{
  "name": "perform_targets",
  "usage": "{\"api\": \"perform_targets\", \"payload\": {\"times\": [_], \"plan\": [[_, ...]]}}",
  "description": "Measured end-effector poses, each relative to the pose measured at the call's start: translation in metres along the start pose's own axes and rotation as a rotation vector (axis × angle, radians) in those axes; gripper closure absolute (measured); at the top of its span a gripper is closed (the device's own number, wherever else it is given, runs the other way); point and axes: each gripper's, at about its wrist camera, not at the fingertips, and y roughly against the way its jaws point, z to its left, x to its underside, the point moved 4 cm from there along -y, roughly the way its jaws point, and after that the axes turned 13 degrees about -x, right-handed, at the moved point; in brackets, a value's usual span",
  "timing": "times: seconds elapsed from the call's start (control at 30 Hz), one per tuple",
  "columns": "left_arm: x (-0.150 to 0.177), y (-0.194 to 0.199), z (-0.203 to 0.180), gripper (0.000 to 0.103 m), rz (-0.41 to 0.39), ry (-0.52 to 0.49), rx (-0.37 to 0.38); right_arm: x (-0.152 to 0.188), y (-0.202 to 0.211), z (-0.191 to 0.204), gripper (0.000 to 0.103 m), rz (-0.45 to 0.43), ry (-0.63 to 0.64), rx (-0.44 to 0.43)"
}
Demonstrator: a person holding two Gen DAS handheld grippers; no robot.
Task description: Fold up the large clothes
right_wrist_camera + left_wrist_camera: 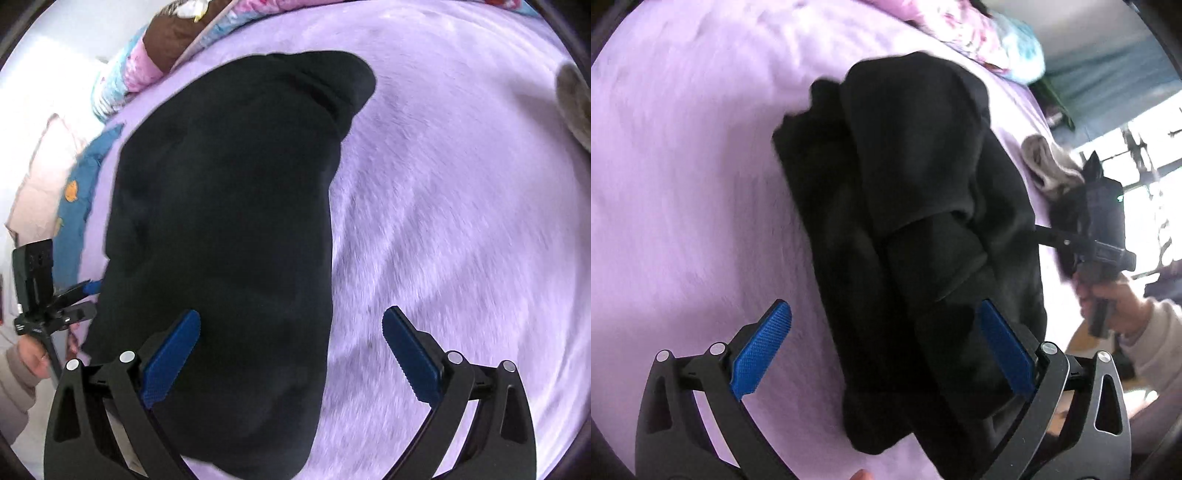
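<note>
While both tongs, left gripper [886, 350] and right gripper [291, 354], hang apart and empty, the black garment [905, 221] runs lengthwise straight ahead between their 2 finger pairs, equally near.

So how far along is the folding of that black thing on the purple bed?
Mostly done, it seems: the black garment lies in a narrow layered bundle on the purple blanket. Nothing is gripped; the left gripper and right gripper are both open over it. Probably left: a final fold or tidy-up.
</note>
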Motion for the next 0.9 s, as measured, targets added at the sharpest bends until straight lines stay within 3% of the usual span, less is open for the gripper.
{"api": "perform_targets", "payload": {"times": [0.27, 0.47, 0.57, 0.73, 0.9], "plan": [[0.013, -0.018, 0.01, 0.005, 0.024, 0.16, 0.132, -0.016, -0.024, 0.013, 0.006, 0.003, 0.054, -0.052], [-0.002, -0.023, -0.002, 0.005, 0.026, 0.143, 0.193, -0.002, -0.034, 0.018, 0.005, 0.016, 0.079, -0.12], [-0.01, -0.034, -0.014, 0.005, 0.05, 0.131, 0.213, 0.001, -0.042, 0.025, 0.005, 0.022, 0.143, -0.089], [-0.019, -0.043, -0.028, 0.005, 0.043, 0.125, 0.213, -0.002, -0.046, 0.021, 0.005, 0.017, 0.133, -0.107], [-0.009, -0.04, -0.017, 0.005, 0.048, 0.139, 0.237, -0.002, -0.057, 0.017, 0.005, 0.027, 0.071, -0.168]]}}
